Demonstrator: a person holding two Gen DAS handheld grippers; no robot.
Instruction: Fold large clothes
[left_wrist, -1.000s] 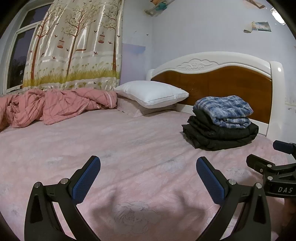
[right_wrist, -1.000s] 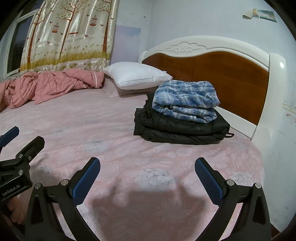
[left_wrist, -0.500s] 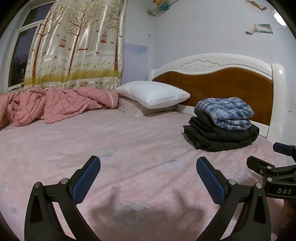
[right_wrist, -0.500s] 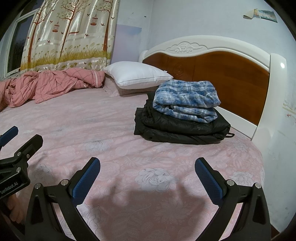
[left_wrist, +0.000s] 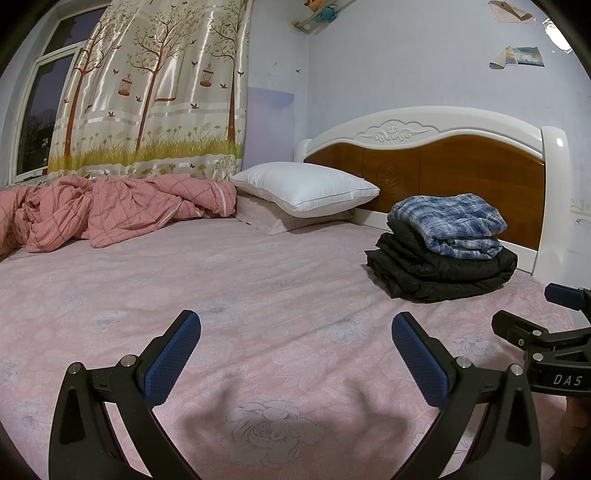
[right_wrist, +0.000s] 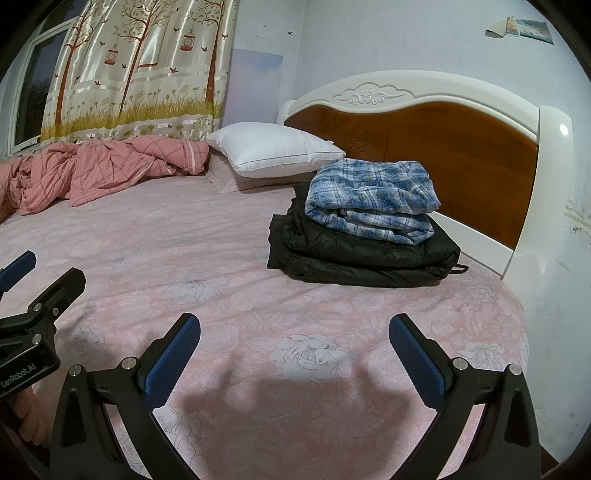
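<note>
A folded blue plaid garment lies on top of a folded black jacket, stacked near the headboard on the right side of the bed. My left gripper hovers open over the pink floral sheet, well short of the stack, with nothing between its fingers. My right gripper is open too, empty, low over the sheet in front of the stack. Each gripper shows at the other view's edge.
A white pillow rests on a pink one by the wood-and-white headboard. A crumpled pink checked duvet lies along the far left under the curtain. The bed's right edge drops off near the wall.
Both views have tilted slightly upward and drawn back a little, so the stack sits lower in frame. Both grippers stay open and empty.
</note>
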